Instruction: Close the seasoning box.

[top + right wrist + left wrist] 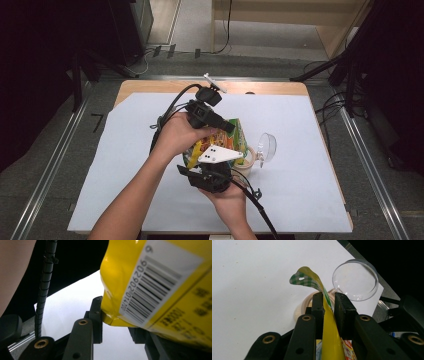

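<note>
A yellow snack bag with a green checked top is held up above the white sheet between both grippers. My left gripper comes in from above-left; in the left gripper view its jaws are shut on the bag's upper edge, just below the green checked flap. My right gripper, with a grey plate on top, comes in from below. In the right gripper view a bottom corner of the bag, beside the barcode, sits pinched between its jaws; the right jaw is mostly hidden by the bag.
A clear glass cup lies on its side just right of the bag, also seen in the left gripper view. A beige ring rests beside it. The white sheet covers the wooden table.
</note>
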The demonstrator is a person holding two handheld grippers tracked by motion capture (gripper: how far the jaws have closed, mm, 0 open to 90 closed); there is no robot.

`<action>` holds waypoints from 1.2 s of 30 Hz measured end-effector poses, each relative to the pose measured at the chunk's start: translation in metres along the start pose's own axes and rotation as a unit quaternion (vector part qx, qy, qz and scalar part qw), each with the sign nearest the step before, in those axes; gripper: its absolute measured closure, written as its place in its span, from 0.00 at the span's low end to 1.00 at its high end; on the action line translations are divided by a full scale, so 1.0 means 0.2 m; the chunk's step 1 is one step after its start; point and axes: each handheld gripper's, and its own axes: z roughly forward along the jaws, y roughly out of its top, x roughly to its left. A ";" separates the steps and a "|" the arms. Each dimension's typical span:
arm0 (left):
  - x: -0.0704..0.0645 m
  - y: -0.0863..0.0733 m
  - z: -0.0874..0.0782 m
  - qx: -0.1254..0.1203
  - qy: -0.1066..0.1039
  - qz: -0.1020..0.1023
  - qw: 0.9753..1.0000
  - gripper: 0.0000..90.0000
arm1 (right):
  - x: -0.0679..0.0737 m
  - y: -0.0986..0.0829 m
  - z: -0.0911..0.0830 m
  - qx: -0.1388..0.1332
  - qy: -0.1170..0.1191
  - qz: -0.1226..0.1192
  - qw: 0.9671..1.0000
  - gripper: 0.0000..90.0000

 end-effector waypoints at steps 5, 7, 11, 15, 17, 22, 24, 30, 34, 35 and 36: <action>0.00 -0.01 0.00 0.000 0.000 0.001 1.000 0.87 | 0.00 0.00 0.01 0.001 -0.001 -0.001 1.000 0.77; 0.00 -0.01 0.00 0.004 0.004 0.000 1.000 0.87 | 0.00 -0.01 0.01 0.001 0.002 0.002 1.000 0.76; 0.00 -0.01 0.01 0.005 0.003 0.001 1.000 0.87 | 0.00 -0.01 0.01 0.001 0.000 -0.001 1.000 0.78; 0.00 -0.01 0.01 0.007 0.003 0.003 1.000 0.88 | 0.00 -0.01 0.01 0.002 -0.004 -0.002 1.000 0.78; 0.00 -0.01 0.02 0.010 0.001 -0.001 1.000 0.88 | 0.00 -0.01 0.01 0.003 -0.006 -0.005 1.000 0.78; 0.01 -0.01 0.01 0.011 0.002 -0.003 1.000 0.88 | 0.00 -0.01 0.01 0.004 -0.004 -0.005 1.000 0.78; 0.00 0.00 0.01 0.008 0.003 -0.002 1.000 0.88 | 0.00 -0.01 0.01 0.003 -0.004 -0.005 1.000 0.78; 0.00 0.00 0.01 0.005 0.002 -0.001 1.000 0.87 | 0.00 0.00 0.00 0.004 -0.005 -0.006 1.000 0.78; 0.00 0.00 0.01 0.005 0.003 -0.001 1.000 0.87 | 0.00 0.00 0.00 0.004 -0.005 -0.008 1.000 0.78; 0.00 -0.01 0.01 0.004 0.002 -0.001 1.000 0.87 | 0.00 0.00 0.00 0.005 -0.006 -0.009 1.000 0.78; 0.00 -0.01 0.01 0.004 0.003 0.001 1.000 0.87 | 0.00 0.00 0.00 0.005 -0.006 -0.009 1.000 0.78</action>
